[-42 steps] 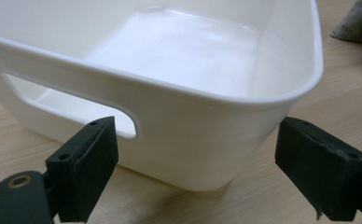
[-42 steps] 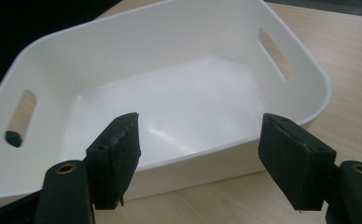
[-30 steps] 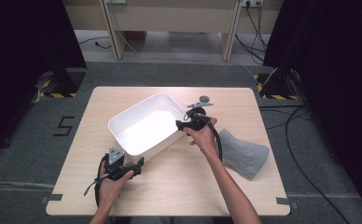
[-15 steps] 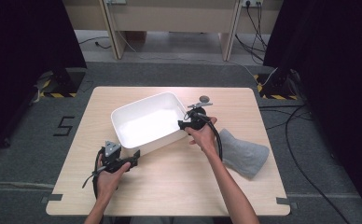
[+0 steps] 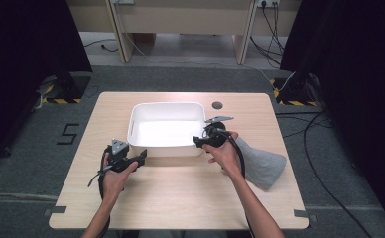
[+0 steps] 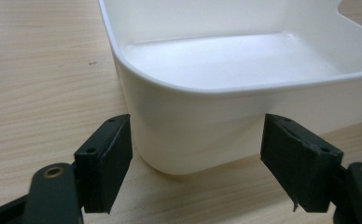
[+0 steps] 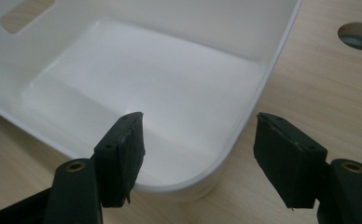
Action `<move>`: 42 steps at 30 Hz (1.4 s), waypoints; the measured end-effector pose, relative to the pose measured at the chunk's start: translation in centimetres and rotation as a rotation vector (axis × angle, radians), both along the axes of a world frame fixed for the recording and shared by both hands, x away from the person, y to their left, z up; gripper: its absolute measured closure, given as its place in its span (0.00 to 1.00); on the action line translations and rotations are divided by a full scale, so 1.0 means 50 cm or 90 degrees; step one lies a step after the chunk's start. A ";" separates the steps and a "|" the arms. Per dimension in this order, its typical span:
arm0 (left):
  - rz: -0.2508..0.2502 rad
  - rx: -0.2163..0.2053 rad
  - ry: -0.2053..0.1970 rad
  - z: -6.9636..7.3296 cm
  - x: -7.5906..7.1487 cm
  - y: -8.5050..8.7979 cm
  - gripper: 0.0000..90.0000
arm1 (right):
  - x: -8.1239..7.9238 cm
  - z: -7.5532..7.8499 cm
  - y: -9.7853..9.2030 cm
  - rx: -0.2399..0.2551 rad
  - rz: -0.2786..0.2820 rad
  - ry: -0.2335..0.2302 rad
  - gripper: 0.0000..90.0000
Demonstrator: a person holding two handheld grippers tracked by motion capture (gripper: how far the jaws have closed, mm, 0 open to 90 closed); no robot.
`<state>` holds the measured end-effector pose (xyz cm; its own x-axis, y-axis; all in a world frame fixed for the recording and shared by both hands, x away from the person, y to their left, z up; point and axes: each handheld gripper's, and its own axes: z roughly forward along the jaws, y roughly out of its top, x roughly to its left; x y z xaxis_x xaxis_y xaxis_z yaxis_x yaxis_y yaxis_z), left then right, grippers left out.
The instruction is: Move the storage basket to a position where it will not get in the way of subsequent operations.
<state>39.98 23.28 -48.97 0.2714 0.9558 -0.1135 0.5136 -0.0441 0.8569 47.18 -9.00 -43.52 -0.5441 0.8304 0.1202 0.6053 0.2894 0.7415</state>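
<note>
An empty white plastic tub sits square on the middle of the wooden table. My left gripper is at the tub's near left corner. In the left gripper view the left gripper is open, and the tub's rounded corner stands between its jaws without touching them. My right gripper is at the tub's near right corner. In the right gripper view the right gripper is open astride the tub's rim, one jaw inside the tub and one outside.
A crumpled grey cloth lies on the table to the right, behind the right hand. A round cable hole is in the tabletop beyond the tub's far right corner. Cables trail across the floor on the right.
The tub has swung from a skewed angle to square with the table. My left gripper has moved forward and right to the tub's near left corner.
</note>
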 end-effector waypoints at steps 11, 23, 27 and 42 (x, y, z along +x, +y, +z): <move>-0.005 -0.001 0.018 -0.007 0.011 -0.003 0.25 | -0.067 -0.009 -0.008 -0.034 0.039 -0.031 0.34; -0.006 0.006 0.038 -0.001 0.055 -0.011 0.25 | -0.014 -0.050 0.018 -0.050 0.008 0.005 0.35; -0.002 0.018 0.044 0.002 0.075 -0.014 0.26 | 0.005 -0.049 0.024 -0.053 -0.005 0.011 0.34; 0.022 0.039 0.069 0.014 0.159 -0.021 0.27 | 0.077 -0.053 0.036 -0.011 -0.050 0.038 0.35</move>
<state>47.93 22.23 -48.29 0.2269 0.9705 -0.0814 0.6056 -0.0752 0.7922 51.00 -7.19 -46.15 -0.4701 0.8721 0.1357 0.6691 0.2518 0.6992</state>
